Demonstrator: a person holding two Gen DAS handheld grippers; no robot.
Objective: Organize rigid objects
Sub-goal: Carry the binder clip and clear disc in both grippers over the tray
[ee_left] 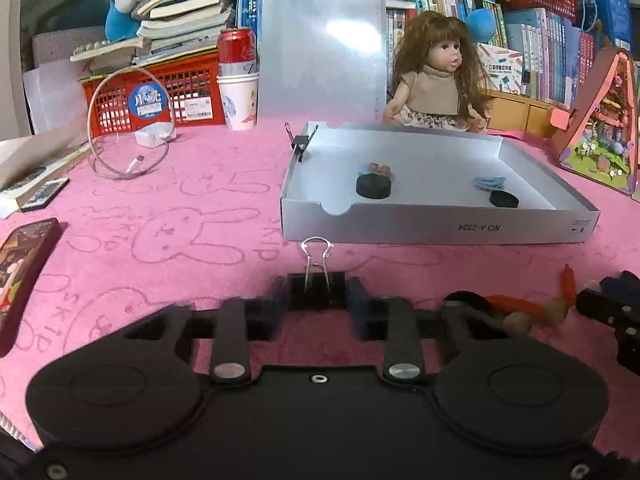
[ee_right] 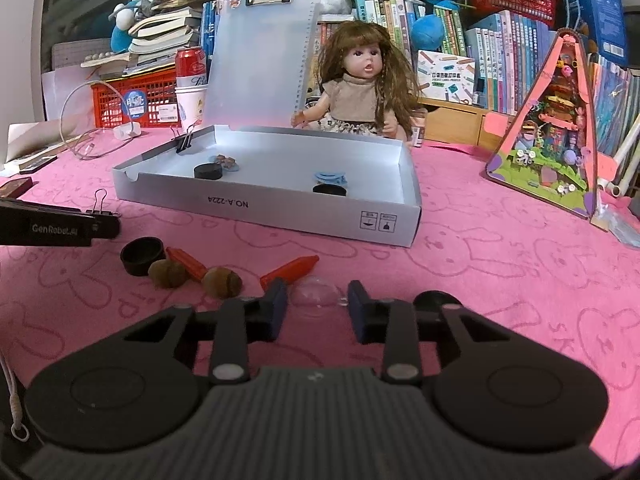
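- L gripper [ee_left: 316, 296] is clamped on a black binder clip [ee_left: 316, 289]; blue pads [ee_left: 358, 300] press its sides, wire handles stick up toward the box.
- From R wrist view the same clip [ee_right: 105, 216] shows at the tip of the L gripper [ee_right: 100, 224], low over the pink cloth [ee_right: 500, 280], left of the box.
- R gripper [ee_right: 316, 304] is closed around a clear plastic dome [ee_right: 316, 298]; both blue fingers [ee_right: 276, 300] sit against its sides, dome resting on the cloth.
- Grey cardboard box [ee_left: 440, 228], lid-less, sits mid-table just ahead of both grippers, printed label on its near wall.
- In the box: two black pucks [ee_left: 373, 187], one toward the left and one nearer the right, each w/ a small blue piece [ee_left: 489, 182] just behind it.
- Another binder clip [ee_left: 299, 142] is pinned on the box's back-left corner.
- Loose items on the cloth between the grippers, near the box front: black cap [ee_right: 143, 255], two brown nut-like lumps [ee_right: 169, 274], two orange crayon-like sticks [ee_right: 290, 270]. One stick touches the lumps; the other lies just left of the dome.
- Doll [ee_left: 438, 76] sits behind the box, touching its far wall or nearly so; can't tell which.
- Clear clipboard [ee_left: 324, 52] stands upright behind the box's left part.
- Red crate [ee_left: 160, 96], soda can [ee_left: 237, 46], paper cup and charger w/ cable [ee_left: 154, 136] at back left.
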